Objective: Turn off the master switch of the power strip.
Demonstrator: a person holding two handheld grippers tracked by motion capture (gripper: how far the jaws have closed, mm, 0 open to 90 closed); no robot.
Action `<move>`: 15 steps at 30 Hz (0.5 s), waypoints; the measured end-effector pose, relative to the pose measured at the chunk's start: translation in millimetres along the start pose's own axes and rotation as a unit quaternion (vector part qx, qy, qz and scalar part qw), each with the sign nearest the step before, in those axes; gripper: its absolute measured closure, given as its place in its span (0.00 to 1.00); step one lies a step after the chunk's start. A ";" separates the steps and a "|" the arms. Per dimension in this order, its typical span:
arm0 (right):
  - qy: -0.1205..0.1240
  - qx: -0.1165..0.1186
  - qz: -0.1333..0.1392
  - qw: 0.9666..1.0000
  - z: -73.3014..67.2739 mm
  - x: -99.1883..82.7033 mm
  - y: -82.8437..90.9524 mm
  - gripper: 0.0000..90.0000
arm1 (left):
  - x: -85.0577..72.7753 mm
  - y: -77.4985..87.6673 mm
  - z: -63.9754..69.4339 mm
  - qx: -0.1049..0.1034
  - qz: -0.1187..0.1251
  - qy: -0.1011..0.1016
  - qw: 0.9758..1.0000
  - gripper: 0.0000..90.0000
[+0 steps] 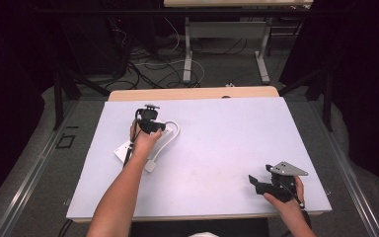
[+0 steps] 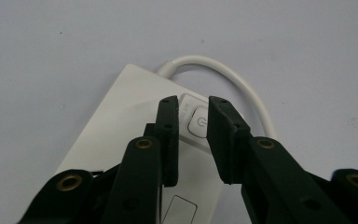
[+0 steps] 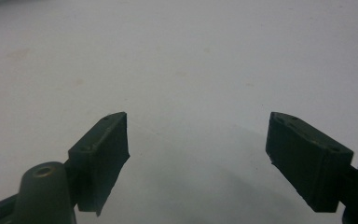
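The left tool [image 2: 193, 122] hangs over a white power strip [image 2: 121, 121] that lies flat on the tabletop [image 1: 217, 133]. Its 2 black jaws stand a little apart and point down at the strip's end. Between the jaw tips sits the strip's power button [image 2: 196, 123], a rounded white square with a power mark. The pads do not press on it; the tool is released, with nothing gripped. Whether the tips touch the strip's face cannot be told.

From the end of the strip beyond the button a white cable [image 2: 233, 79] comes out and loops round in an arc to the side, lying on the tabletop.

In the high view the left tool [image 1: 150, 127] is over the left half of the tabletop, toward its far edge, with the left hand [image 1: 145, 140] on it and the forearm coming in from the bottom. The strip [image 1: 123, 150] runs slantwise under that hand, and the cable [image 1: 175, 129] loops just beside the tool.

The right tool [image 1: 256, 181] is held by the right hand [image 1: 284, 195] near the tabletop's near right corner, well apart from the strip. Its jaws are spread wide over bare surface and hold nothing, as the right tool [image 3: 198, 158] shows in its own view.
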State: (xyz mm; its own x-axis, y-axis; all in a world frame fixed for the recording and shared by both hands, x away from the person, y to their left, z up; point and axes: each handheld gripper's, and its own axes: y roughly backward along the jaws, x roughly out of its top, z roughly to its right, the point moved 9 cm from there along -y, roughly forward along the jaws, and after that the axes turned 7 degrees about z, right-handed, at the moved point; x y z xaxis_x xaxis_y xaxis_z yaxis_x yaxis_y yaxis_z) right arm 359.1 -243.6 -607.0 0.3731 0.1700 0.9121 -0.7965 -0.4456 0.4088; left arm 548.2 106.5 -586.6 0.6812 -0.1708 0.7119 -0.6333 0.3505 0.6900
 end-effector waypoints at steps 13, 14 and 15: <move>0.000 0.000 0.002 1.000 -0.5 0.0 -0.1 0.23 | 4.7 3.2 0.4 -0.004 0.018 0.006 1.000 0.56; 0.001 0.000 0.002 1.000 -0.2 0.0 -0.1 0.23 | 5.2 3.4 0.1 -0.004 0.020 0.005 1.000 0.55; 0.001 -0.001 0.002 1.000 -0.2 0.0 -0.1 0.23 | 5.8 4.0 -0.2 -0.002 0.022 0.004 1.000 0.53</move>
State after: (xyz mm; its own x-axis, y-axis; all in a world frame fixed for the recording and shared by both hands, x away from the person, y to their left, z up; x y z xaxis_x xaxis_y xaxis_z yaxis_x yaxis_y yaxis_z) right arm 359.1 -243.4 -607.0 0.3684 0.1694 0.9141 -0.7989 -0.4451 0.4045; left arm 549.7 107.2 -579.7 0.6555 -0.1483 0.7405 -0.6612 0.3610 0.6576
